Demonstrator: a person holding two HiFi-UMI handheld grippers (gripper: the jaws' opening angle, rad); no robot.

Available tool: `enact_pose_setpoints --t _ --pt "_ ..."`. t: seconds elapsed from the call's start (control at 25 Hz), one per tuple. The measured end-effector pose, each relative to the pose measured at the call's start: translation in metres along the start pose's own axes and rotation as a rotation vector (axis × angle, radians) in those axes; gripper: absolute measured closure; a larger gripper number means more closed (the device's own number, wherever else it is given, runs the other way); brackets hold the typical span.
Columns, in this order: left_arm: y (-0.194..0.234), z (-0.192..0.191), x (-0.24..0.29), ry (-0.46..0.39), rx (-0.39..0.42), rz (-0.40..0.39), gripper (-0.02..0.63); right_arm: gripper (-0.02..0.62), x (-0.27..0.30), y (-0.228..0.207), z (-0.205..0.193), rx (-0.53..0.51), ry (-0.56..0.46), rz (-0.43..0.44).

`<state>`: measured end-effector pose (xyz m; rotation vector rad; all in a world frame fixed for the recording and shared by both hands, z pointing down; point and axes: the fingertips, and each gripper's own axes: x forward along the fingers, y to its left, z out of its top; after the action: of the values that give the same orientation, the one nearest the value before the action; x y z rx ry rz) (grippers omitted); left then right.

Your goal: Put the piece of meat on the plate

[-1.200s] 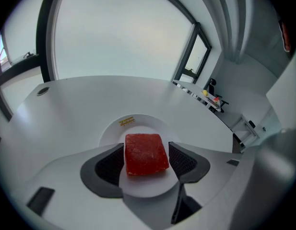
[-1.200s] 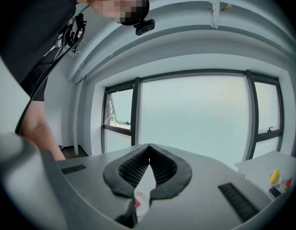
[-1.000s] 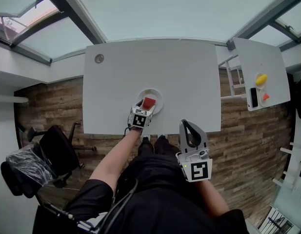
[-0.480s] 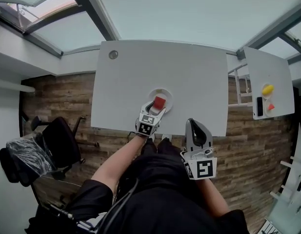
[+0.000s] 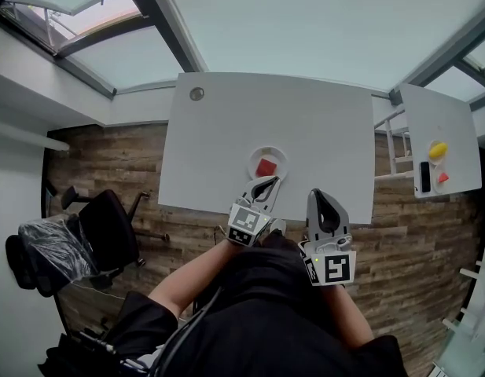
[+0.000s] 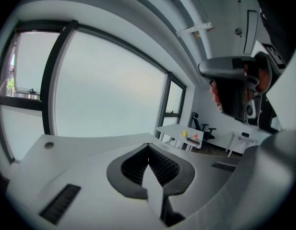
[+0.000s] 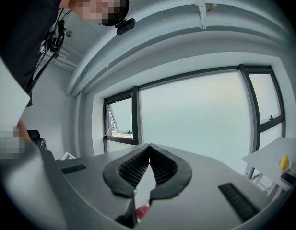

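white table (image 5: pixel 226 132) stands by wide windows, with wood floor around it. the piece of meat (image 5: pixel 266 167), red, lies on the plate (image 5: pixel 253 162) near the table's near edge. the left gripper (image 5: pixel 270 181) is at the plate's near rim, clear of the meat, jaws clenched tip to tip, empty. the right gripper (image 5: pixel 317 195) is beside it, likewise clenched and empty.

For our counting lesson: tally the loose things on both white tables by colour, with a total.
Red: 2 (meat, small red piece)
White: 1 (plate)
Yellow: 1 (yellow lump)
Black: 1 (black slab)
Total: 5
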<state>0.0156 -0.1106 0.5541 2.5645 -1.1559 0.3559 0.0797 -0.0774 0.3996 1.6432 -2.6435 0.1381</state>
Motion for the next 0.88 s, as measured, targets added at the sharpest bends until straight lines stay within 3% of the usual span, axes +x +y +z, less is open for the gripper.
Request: enact_pose_setpoints --t 0.44,0.88 --pt "-0.004 0.087 -0.064 -0.256 0.072 0.180 0.601 0.591 0.002 0.010 0.010 -0.002 -0.030 0.021" --pt "-0.005 0.122 -0.098 -0.361 0.107 0.263 0.601 0.591 0.004 0.028 0.015 -0.048 -0.030 0.059"
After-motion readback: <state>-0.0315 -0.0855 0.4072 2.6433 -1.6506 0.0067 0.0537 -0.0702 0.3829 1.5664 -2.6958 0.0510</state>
